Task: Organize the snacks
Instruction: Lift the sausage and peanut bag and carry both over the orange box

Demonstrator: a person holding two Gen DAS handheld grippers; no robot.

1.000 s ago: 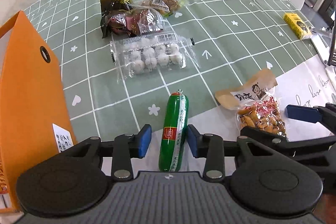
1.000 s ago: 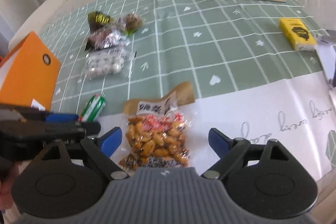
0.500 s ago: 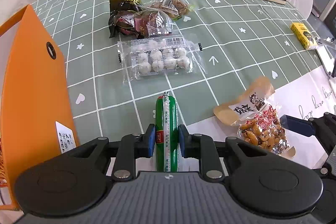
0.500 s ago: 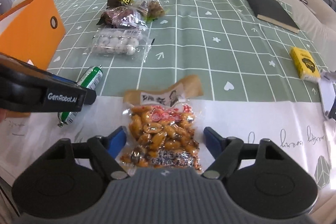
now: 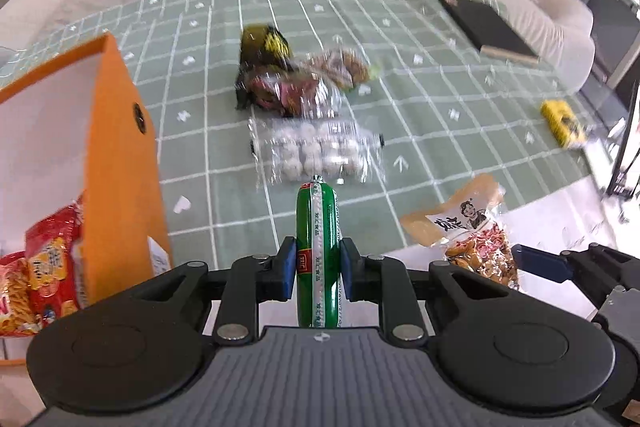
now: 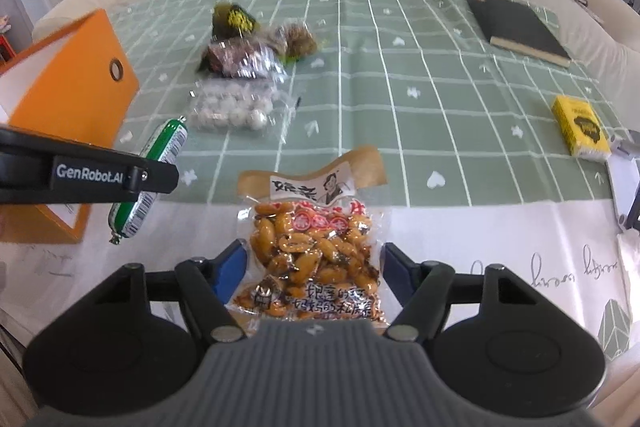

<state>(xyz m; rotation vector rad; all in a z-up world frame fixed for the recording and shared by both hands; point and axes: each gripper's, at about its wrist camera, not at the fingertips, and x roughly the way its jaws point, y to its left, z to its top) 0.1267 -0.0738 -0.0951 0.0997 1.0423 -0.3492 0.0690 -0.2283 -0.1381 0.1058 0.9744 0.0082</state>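
My left gripper (image 5: 318,273) is shut on a green sausage (image 5: 317,243) and holds it above the table; it also shows in the right wrist view (image 6: 154,163). My right gripper (image 6: 314,267) is open, its blue pads on either side of a clear bag of orange beans (image 6: 316,247), which lies flat on the table. The bean bag also shows at the right in the left wrist view (image 5: 472,239). An orange box (image 5: 116,163) stands at the left with red snack packs (image 5: 44,275) inside.
A clear pack of white balls (image 5: 316,151), a dark green packet (image 5: 264,47) and other wrapped snacks (image 5: 296,87) lie mid-table. A black notebook (image 6: 520,27) and a yellow box (image 6: 580,127) lie at the right. A sofa with cushions is behind.
My left gripper closed on the green sausage and lifted it off the table. My right gripper moved forward so its open fingers bracket the bean bag.
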